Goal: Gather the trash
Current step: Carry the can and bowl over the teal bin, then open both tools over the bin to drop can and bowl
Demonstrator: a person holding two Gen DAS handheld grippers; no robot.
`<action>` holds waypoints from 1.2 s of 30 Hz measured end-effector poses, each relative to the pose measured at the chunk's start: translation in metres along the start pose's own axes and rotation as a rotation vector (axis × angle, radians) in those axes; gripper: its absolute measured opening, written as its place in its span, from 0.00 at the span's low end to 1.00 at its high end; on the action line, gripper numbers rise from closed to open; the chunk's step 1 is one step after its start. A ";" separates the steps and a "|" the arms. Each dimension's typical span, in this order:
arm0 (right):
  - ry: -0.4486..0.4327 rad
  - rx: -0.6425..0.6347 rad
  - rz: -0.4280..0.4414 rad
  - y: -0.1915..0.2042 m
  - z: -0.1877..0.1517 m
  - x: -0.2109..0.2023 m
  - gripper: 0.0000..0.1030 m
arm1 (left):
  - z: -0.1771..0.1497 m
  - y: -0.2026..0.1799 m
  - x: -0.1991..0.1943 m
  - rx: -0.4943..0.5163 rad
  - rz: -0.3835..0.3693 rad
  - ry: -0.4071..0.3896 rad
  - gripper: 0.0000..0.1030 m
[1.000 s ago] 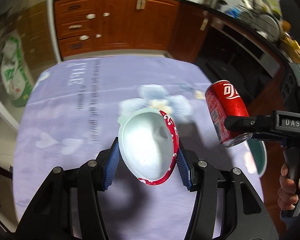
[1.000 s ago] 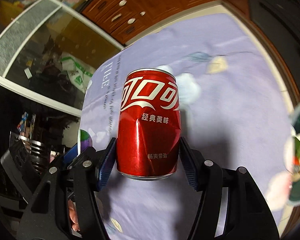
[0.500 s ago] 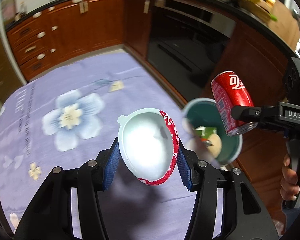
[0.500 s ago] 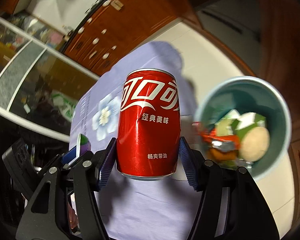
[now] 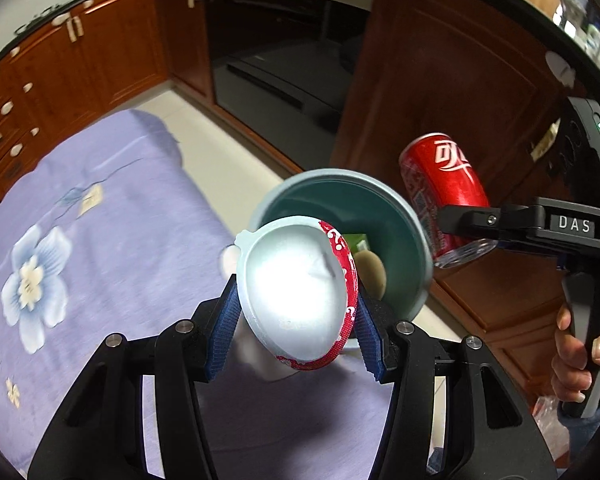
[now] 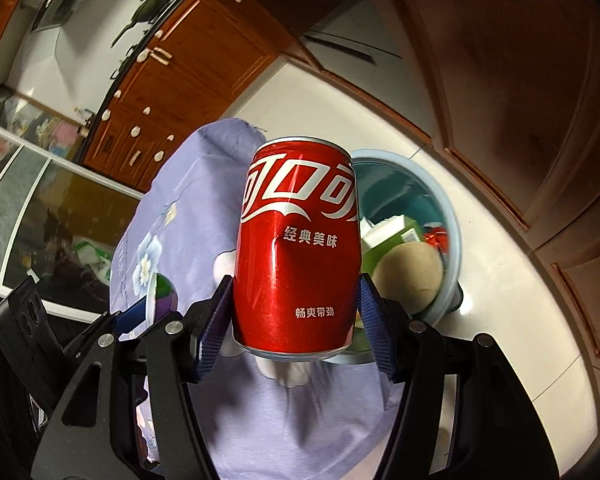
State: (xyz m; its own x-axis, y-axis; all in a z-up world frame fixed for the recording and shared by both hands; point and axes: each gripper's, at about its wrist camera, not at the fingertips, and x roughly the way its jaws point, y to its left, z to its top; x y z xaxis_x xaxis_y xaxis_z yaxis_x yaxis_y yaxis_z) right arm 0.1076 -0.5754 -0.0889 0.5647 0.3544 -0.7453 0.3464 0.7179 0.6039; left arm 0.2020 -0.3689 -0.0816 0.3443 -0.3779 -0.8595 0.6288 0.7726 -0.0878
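The red cola can (image 6: pixel 298 248) sits upright between the pads of the right hand-held gripper (image 6: pixel 296 320), pinched at its lower half and held in the air beside the teal bin (image 6: pixel 448 216). The white cup with a red rim (image 5: pixel 296 292), tipped on its side, is pinched by the left hand-held gripper (image 5: pixel 296 316), also aloft, just short of the bin's rim. The bin stands on the floor off the desk's far right corner, past the edge of the purple flowered cloth (image 5: pixel 100 220), and already holds cartons and a round beige lump. The step appears to be the carry to the bin; next, each piece needs centring over the opening before the jaws spread.
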 end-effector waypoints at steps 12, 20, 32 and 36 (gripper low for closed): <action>0.014 0.038 -0.018 -0.019 0.006 0.005 0.57 | 0.016 -0.025 0.039 0.036 -0.002 0.057 0.78; 0.030 0.044 -0.035 -0.017 0.010 0.015 0.57 | 0.017 -0.008 0.034 -0.013 -0.010 0.042 0.89; 0.073 0.030 -0.052 0.000 0.012 0.036 0.72 | 0.004 0.013 0.016 -0.067 0.001 0.029 0.96; 0.066 0.027 -0.080 0.003 0.011 0.034 0.75 | 0.001 0.022 0.011 -0.093 0.006 0.024 0.96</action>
State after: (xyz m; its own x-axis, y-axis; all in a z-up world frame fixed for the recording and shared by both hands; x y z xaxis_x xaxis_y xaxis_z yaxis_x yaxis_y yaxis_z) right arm 0.1364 -0.5674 -0.1092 0.4839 0.3362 -0.8080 0.4086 0.7296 0.5484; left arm 0.2200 -0.3565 -0.0923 0.3306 -0.3618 -0.8716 0.5592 0.8191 -0.1279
